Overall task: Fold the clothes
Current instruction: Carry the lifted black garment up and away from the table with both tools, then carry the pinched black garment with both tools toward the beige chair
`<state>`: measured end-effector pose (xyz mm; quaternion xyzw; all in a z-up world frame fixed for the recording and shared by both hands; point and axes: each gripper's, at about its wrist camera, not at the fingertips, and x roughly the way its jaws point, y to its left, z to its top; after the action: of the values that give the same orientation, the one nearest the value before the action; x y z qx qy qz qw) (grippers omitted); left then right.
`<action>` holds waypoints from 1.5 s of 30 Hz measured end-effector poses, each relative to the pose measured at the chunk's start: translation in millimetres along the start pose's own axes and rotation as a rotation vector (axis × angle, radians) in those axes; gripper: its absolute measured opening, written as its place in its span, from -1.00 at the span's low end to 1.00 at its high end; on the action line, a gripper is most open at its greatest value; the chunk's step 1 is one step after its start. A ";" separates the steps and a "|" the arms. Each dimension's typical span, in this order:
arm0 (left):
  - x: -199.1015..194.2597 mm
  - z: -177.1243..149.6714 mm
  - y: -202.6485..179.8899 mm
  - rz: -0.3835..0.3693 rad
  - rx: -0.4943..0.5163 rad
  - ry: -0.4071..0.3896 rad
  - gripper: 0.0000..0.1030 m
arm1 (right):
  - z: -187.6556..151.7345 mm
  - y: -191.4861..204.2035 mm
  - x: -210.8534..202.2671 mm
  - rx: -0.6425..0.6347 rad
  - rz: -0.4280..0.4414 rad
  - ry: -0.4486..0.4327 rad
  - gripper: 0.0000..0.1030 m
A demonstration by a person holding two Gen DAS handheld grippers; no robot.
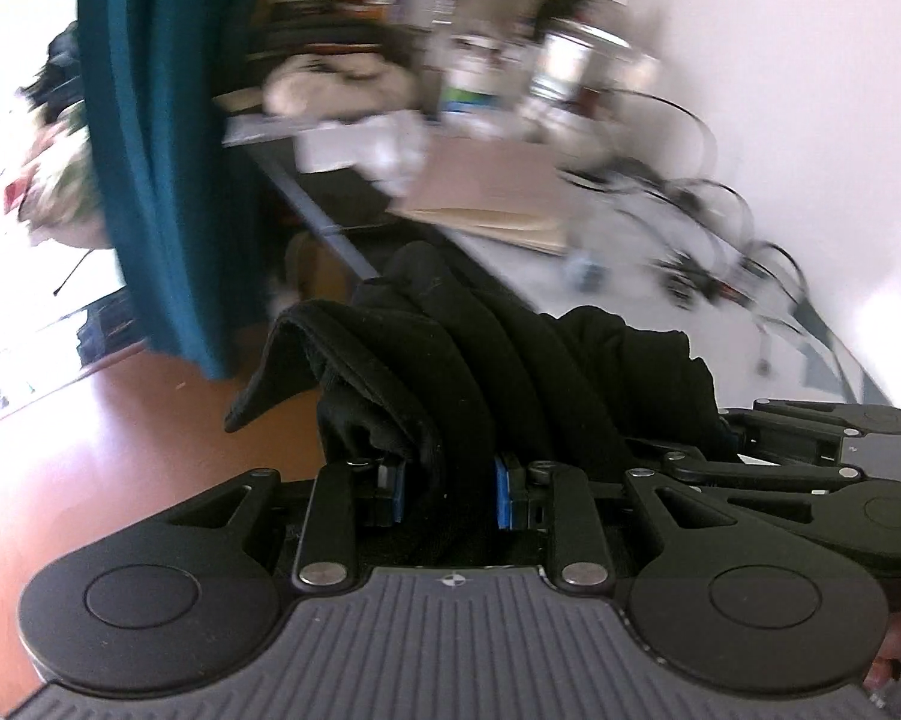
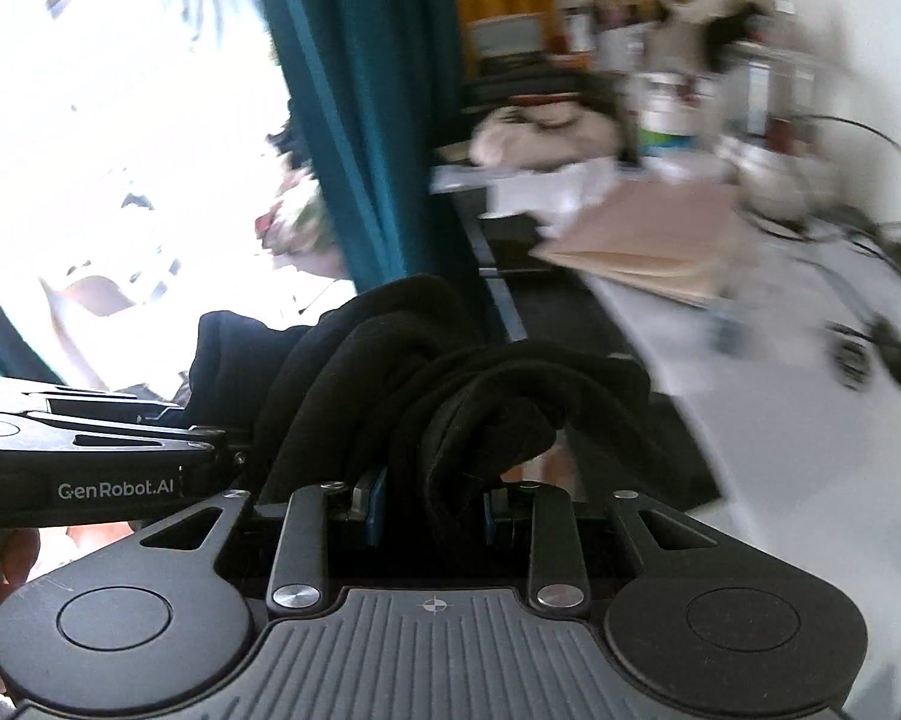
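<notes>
Your left gripper (image 1: 450, 489) and right gripper (image 2: 429, 507) are side by side, each clenched on bunched folds of the same black garment (image 1: 480, 360), held up in the air; beyond it a cluttered table (image 1: 510, 276) and teal curtain (image 1: 162, 150)

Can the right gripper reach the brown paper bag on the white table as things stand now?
Probably not yet: the right gripper is shut on the black garment, as is the left gripper. The brown paper bag lies farther ahead, on the white table.
</notes>
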<state>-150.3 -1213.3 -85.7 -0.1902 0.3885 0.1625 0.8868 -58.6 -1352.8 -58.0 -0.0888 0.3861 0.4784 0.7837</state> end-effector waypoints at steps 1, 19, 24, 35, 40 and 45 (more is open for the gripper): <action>-4.1 -0.8 13.7 0.012 -0.018 -0.006 -0.50 | 3.0 13.2 6.0 -0.018 0.007 0.004 -0.49; -68.8 -0.8 213.2 0.246 -0.266 -0.062 -0.50 | 62.8 210.9 132.3 -0.249 0.227 0.099 -0.50; -55.8 11.6 254.8 0.274 -0.330 -0.050 -0.50 | 86.4 232.3 177.6 -0.272 0.268 0.141 -0.50; 17.1 113.5 376.1 0.369 -0.403 0.053 -0.50 | 203.1 257.7 326.7 -0.260 0.384 0.205 -0.50; 46.6 188.6 423.5 0.408 -0.320 0.047 -0.51 | 278.9 258.1 385.0 -0.272 0.407 0.146 -0.49; 67.1 229.6 470.5 0.385 -0.368 -0.004 -0.53 | 330.8 267.2 439.1 -0.286 0.397 0.163 -0.50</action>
<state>-168.0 -685.9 -91.7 -0.2706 0.3799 0.3965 0.7907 1.9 -744.7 -72.6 -0.1596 0.3864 0.6638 0.6202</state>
